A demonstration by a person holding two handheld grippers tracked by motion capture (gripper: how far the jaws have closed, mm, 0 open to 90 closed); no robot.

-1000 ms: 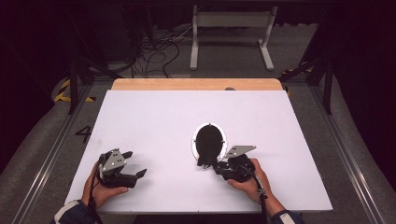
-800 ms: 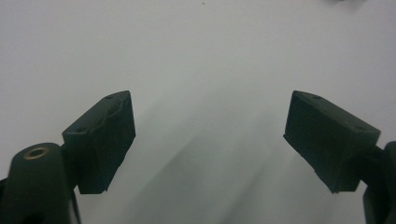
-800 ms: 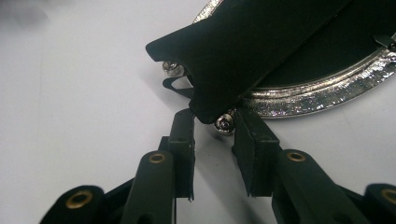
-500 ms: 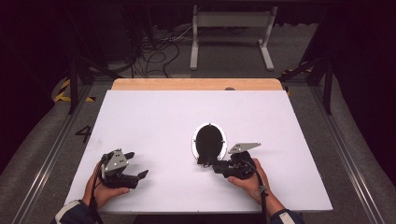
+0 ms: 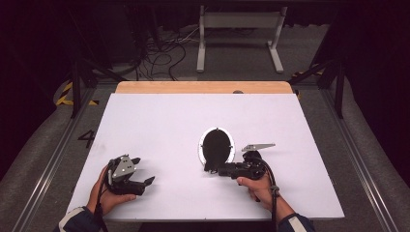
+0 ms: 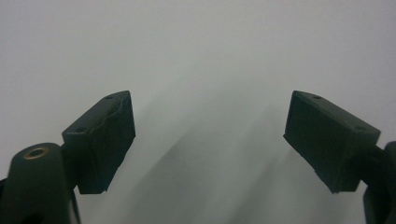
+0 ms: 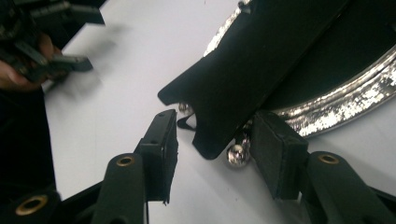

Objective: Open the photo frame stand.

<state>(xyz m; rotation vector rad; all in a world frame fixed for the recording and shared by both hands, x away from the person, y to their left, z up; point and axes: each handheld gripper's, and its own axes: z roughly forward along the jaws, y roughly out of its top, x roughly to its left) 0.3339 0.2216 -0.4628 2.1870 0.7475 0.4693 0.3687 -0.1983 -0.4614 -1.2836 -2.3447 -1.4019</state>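
An oval frame (image 5: pixel 216 145) with a silver rim (image 7: pixel 336 107) lies back-up on the white table (image 5: pixel 159 121). Its black stand flap (image 7: pixel 243 79) sticks out over the table at the near end, beside two small silver ball feet (image 7: pixel 236 154). My right gripper (image 5: pixel 212 170) points left at the frame's near end. In the right gripper view it (image 7: pixel 215 144) is open, with the flap's tip between the jaws and no clear contact. My left gripper (image 5: pixel 144 170) rests at the front left, open (image 6: pixel 210 135) over bare table.
The table's front edge runs just below both hands. A wooden strip (image 5: pixel 203 87) borders the far edge. Cables and a white stand (image 5: pixel 239 34) sit on the floor beyond. In the right gripper view the left hand and its gripper (image 7: pixel 56 42) show at the upper left.
My right gripper has rolled a little, its grey plate rising and shifting right, while its jaws stay at the frame's near end. The left gripper has barely moved.
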